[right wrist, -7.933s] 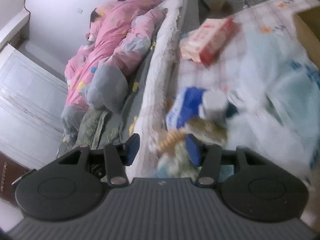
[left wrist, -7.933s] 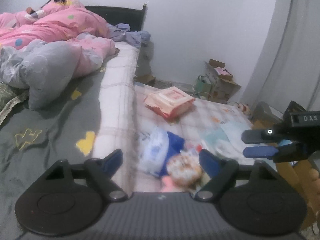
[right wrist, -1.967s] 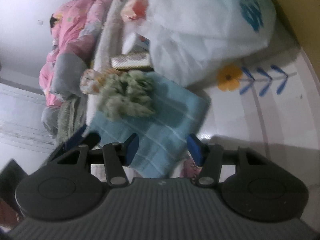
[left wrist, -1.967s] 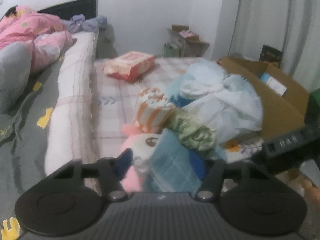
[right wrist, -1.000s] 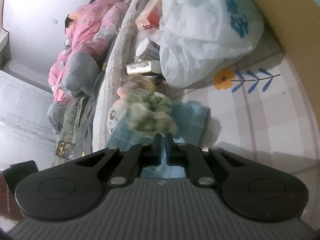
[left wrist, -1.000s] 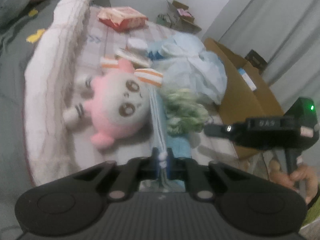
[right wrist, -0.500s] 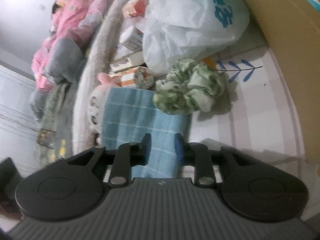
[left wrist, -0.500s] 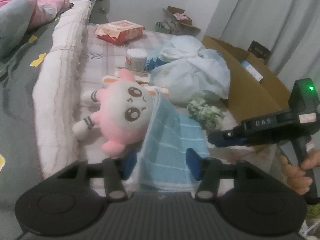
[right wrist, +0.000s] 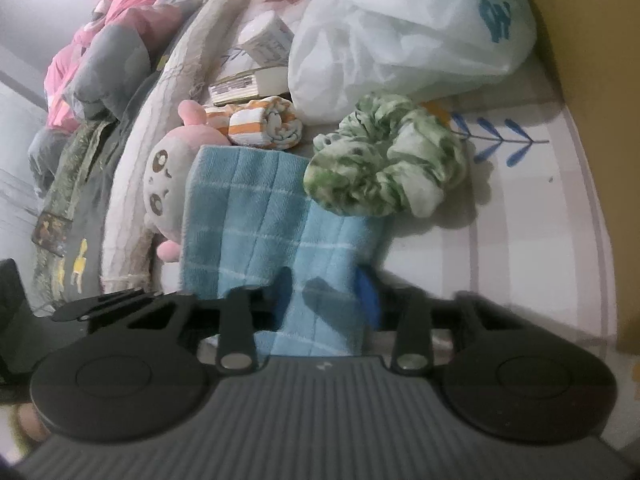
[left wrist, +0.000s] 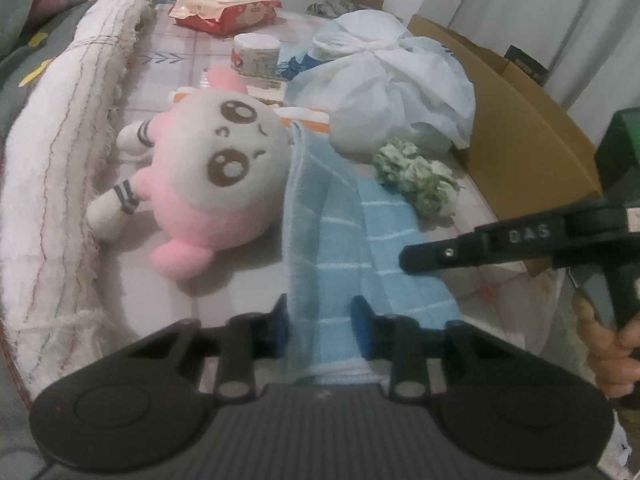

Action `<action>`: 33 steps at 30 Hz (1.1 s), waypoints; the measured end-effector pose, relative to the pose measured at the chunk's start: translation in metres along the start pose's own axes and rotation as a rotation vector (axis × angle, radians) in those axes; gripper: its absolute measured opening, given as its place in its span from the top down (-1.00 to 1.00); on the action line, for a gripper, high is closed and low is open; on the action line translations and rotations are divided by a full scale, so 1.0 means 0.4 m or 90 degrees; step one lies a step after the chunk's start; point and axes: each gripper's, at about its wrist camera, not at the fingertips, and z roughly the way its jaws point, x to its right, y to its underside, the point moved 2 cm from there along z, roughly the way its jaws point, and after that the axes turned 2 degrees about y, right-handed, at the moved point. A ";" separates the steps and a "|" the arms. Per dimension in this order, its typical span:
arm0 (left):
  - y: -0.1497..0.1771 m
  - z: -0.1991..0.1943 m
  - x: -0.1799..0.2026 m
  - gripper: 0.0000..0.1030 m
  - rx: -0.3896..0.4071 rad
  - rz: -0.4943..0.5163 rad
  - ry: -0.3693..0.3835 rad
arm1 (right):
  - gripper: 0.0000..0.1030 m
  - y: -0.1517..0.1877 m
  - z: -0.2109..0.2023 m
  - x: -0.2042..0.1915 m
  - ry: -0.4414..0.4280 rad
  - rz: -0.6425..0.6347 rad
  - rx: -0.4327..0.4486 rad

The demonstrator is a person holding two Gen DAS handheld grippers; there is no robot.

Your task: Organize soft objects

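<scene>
- The blue towel [left wrist: 340,240] lies flat on the checked mat [left wrist: 168,56], beside the pink plush [left wrist: 208,168].
- Left gripper [left wrist: 320,328]: jaws closing, towel's near edge between them, pads not yet pressing.
- Right gripper [right wrist: 324,300]: jaws closing astride the towel's other corner.

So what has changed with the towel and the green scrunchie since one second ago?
The blue towel, then pinched on edge by both tools, now lies spread beside the pink plush. The green scrunchie slid off onto the mat. The left tool and right tool are closing on the towel's near edge again. The white bag stayed.
</scene>
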 end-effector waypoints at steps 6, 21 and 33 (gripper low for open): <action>0.010 -0.007 0.026 0.35 0.006 0.025 0.033 | 0.82 -0.001 -0.056 0.024 -0.095 0.049 0.046; 0.007 -0.048 -0.035 -0.08 0.033 0.024 0.092 | 0.86 -0.044 0.053 -0.091 -0.207 -0.024 -0.062; -0.002 -0.045 -0.021 -0.10 0.033 0.017 0.101 | 0.78 -0.068 0.011 -0.059 -0.238 0.011 -0.008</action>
